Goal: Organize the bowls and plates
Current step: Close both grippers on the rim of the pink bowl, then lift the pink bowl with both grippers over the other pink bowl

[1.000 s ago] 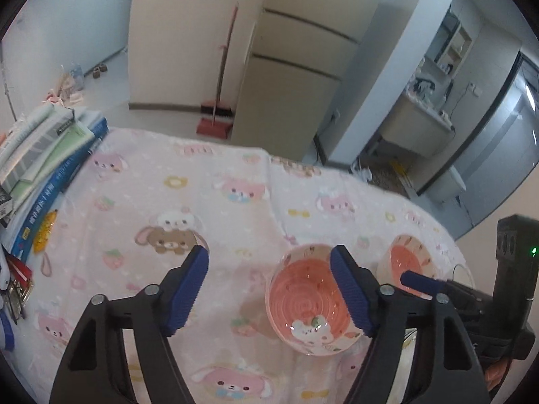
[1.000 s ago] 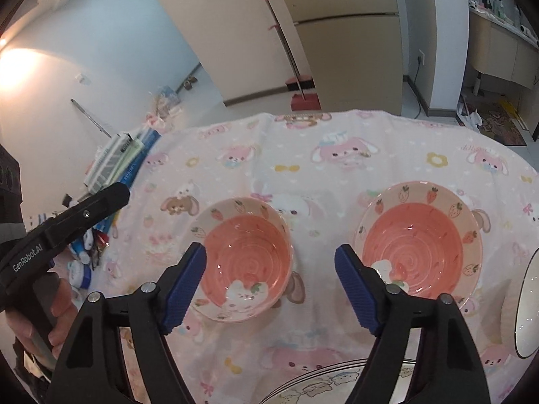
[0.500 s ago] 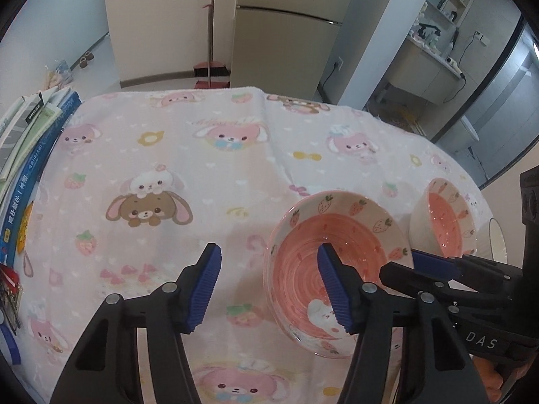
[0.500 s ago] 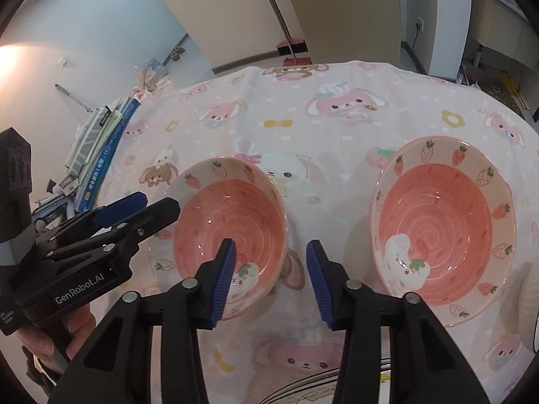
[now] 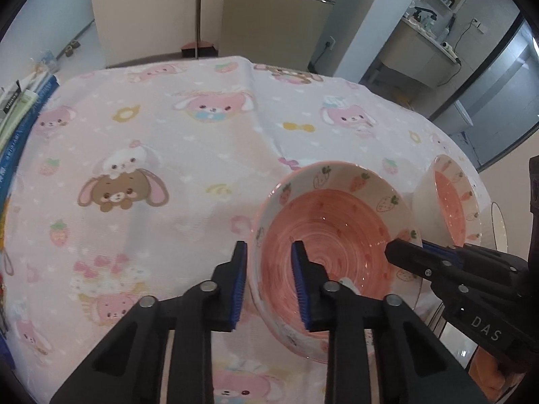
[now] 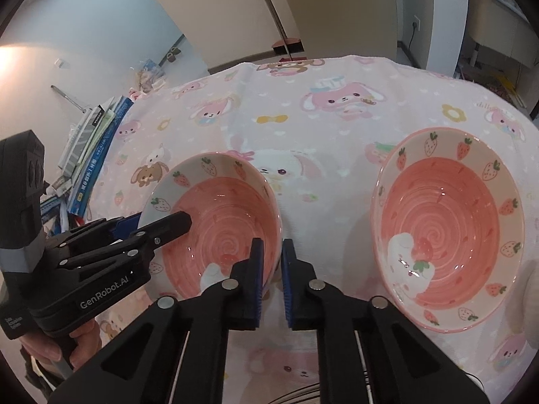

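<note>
The near bowl (image 5: 331, 232) (image 6: 219, 222), pink inside with a white strawberry-printed rim, sits on the tablecloth (image 5: 175, 155) (image 6: 340, 128) towards the table's near edge, and both grippers have hold of it from opposite sides. The left gripper (image 5: 269, 282) (image 6: 153, 225) straddles the bowl's left rim, one blue-padded finger outside the wall and one inside the pink well, jaws narrowed to about the wall's thickness; whether the pads actually press the ceramic cannot be told for certain, but they sit tight against it. The right gripper (image 6: 269, 269) (image 5: 409, 252) straddles the bowl's right rim in the same way, jaws nearly together with the rim between the blue pads. In the left wrist view the bowl looks tipped, its left side raised; whether its base touches the cloth cannot be told. A second bowl (image 6: 444, 232) (image 5: 451, 202) of the same pattern rests on the cloth to the right, apart from the first and towards the table's right edge. Beyond it, at the right edge, a sliver of a white plate (image 5: 498, 225) shows. Books (image 6: 94, 141) (image 5: 20, 114) are stacked along the table's left edge. Behind the table stand a fridge (image 5: 269, 10) and a red broom (image 5: 197, 27) against the wall.
</note>
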The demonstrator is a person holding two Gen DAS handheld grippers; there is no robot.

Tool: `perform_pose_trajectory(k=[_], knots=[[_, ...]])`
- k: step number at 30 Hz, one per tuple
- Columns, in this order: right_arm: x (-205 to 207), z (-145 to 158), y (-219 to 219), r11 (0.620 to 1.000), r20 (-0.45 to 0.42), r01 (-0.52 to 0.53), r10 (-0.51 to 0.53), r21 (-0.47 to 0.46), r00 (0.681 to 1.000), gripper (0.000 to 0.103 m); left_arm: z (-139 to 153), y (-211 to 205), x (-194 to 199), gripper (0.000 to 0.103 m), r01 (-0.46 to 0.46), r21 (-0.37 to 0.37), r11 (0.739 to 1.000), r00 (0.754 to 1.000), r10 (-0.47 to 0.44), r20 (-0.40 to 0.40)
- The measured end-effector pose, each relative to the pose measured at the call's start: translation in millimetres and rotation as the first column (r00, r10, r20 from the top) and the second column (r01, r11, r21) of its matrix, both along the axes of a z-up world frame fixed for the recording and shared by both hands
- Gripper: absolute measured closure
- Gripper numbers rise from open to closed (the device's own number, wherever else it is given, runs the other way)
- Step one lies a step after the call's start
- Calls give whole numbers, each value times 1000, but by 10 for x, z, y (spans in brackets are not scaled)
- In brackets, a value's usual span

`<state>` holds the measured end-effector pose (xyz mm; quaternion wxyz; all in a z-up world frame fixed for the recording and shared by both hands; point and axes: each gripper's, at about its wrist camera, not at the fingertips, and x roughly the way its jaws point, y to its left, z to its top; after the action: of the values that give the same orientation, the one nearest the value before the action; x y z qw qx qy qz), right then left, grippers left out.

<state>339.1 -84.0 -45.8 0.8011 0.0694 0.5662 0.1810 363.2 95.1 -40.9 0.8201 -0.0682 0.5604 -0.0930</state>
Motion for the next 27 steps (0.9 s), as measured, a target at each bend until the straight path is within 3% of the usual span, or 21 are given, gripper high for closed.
perform_pose_trajectory(k=[9,14,27], knots=[[-3,-11,8,1000,9,-8,9,-5,1000,93,-72,-55,-8,90,-9,56,998,1000,10,-18],[-43,21,37,999,22,-14,15,-50,1000,94,81,-23,-66,92,-20,58,998,1000,19,20],[-153,273,-28,999,89,-5,8,-38,996,96,434,-9,-213,94,-36,36,999,993,32,112]])
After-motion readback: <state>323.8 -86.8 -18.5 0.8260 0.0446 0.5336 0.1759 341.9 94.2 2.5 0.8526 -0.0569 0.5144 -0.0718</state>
